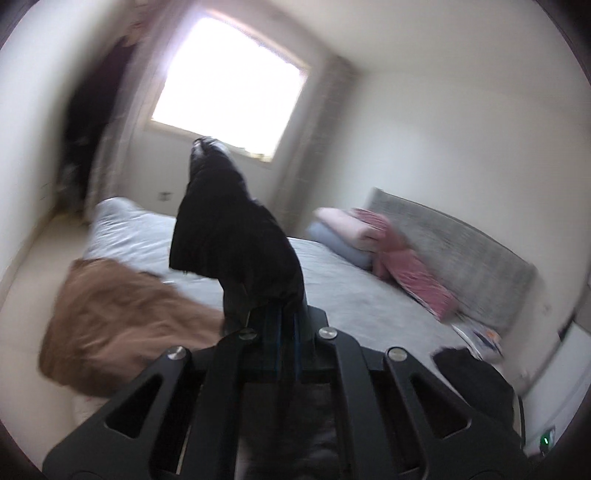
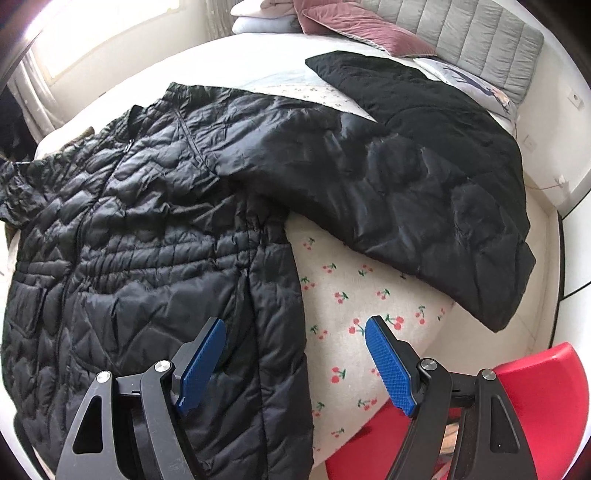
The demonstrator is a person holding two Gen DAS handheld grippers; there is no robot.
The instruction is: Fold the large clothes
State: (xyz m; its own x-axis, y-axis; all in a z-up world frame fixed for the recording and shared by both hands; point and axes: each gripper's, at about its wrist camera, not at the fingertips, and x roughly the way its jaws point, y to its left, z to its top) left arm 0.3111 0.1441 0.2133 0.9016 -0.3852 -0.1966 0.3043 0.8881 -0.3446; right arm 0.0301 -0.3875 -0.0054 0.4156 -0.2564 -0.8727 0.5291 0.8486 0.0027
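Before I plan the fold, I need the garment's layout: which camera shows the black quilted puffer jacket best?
The right wrist view: the black quilted puffer jacket lies spread on the bed, zipper and one sleeve visible. The left wrist view shows only blurred black cloth, apparently part of it, pinched in the left tongs.

On the white cherry-print bed sheet lie two dark garments: one black quilted puffer jacket and one black fleece piece beyond it. Past the sheet's far edge sit one dusty-pink velvet pillow, one pale blue pillow and one grey padded headboard.
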